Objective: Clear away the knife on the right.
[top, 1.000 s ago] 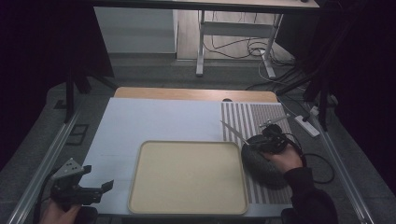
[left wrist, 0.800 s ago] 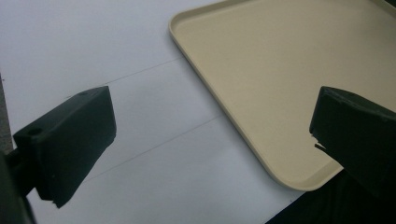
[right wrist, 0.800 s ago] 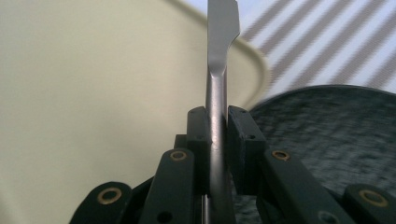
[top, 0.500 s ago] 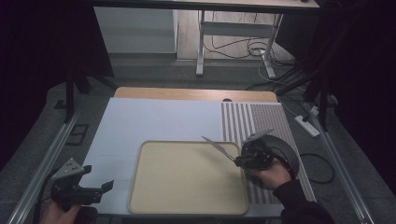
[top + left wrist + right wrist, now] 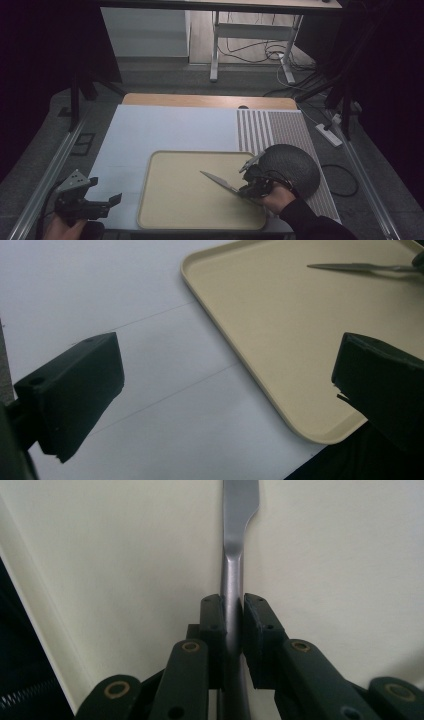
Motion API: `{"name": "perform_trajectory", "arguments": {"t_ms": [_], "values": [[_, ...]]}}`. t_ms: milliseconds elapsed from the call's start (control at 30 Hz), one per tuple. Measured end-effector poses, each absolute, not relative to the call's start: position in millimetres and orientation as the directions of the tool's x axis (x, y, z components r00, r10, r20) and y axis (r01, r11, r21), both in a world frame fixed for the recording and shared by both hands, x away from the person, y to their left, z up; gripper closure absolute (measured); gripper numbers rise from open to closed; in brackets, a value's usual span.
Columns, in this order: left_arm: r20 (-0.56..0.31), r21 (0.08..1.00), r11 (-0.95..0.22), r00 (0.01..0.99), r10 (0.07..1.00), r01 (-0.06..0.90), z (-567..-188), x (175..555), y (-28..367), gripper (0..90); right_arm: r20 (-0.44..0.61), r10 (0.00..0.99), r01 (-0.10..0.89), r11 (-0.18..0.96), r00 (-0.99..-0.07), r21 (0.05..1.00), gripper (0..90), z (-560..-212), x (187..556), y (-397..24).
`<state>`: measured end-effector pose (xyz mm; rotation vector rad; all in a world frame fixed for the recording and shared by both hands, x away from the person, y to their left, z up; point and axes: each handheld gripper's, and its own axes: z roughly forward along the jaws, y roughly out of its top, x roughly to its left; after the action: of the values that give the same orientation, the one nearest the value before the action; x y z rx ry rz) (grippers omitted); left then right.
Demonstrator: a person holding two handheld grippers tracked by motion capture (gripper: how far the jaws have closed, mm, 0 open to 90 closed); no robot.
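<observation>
knife (image 5: pixel 220 181) now over the beige tray (image 5: pixel 175 210), pinched in right hand-held gripper (image 5: pixel 248 189); left hand-held gripper (image 5: pixel 107 204) spread.

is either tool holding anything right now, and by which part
The right tool grips a slim silver metal table knife by its handle, blade pointing out over the beige tray. The left tool stands open, holding nothing.

A slim grey metal knife (image 5: pixel 220 181) is hanging just above the right half of the beige tray (image 5: pixel 175 210), its handle pinched in the right gripper (image 5: pixel 232 612) and its blade pointing toward the tray's middle, lying near level and tilting slightly upward at the tip.
</observation>
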<state>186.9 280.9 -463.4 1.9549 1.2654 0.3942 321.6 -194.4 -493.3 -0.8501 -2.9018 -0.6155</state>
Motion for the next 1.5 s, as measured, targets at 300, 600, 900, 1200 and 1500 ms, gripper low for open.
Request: {"name": "perform_trajectory", "arguments": {"t_ms": [300, 600, 900, 1200, 1500], "values": [[-0.137, 0.731, -0.226, 0.464, 0.875, 0.644, -463, 188, 280, 0.1, 0.184, 0.433, 0.47, 0.792, -0.882, 0.39, 90.0, -482, 326, -190], [-0.139, 0.728, -0.226, 0.462, 0.876, 0.648, -464, 188, 280, 0.1, 0.103, 0.286, 0.304, 0.873, -0.953, 0.381, 90.0, -497, 329, -129], [-0.142, 0.725, -0.227, 0.464, 0.874, 0.65, -464, 189, 280, 0.1, 0.047, 0.366, 0.358, 0.862, -0.929, 0.36, 90.0, -503, 352, -142], [-0.139, 0.723, -0.232, 0.465, 0.874, 0.651, -464, 189, 280, 0.1, 0.055, 0.467, 0.456, 0.822, -0.883, 0.34, 90.0, -500, 362, -175], [-0.139, 0.723, -0.232, 0.466, 0.874, 0.651, -464, 189, 280, 0.1, 0.068, 0.511, 0.503, 0.8, -0.857, 0.329, 90.0, -498, 361, -197]]}}
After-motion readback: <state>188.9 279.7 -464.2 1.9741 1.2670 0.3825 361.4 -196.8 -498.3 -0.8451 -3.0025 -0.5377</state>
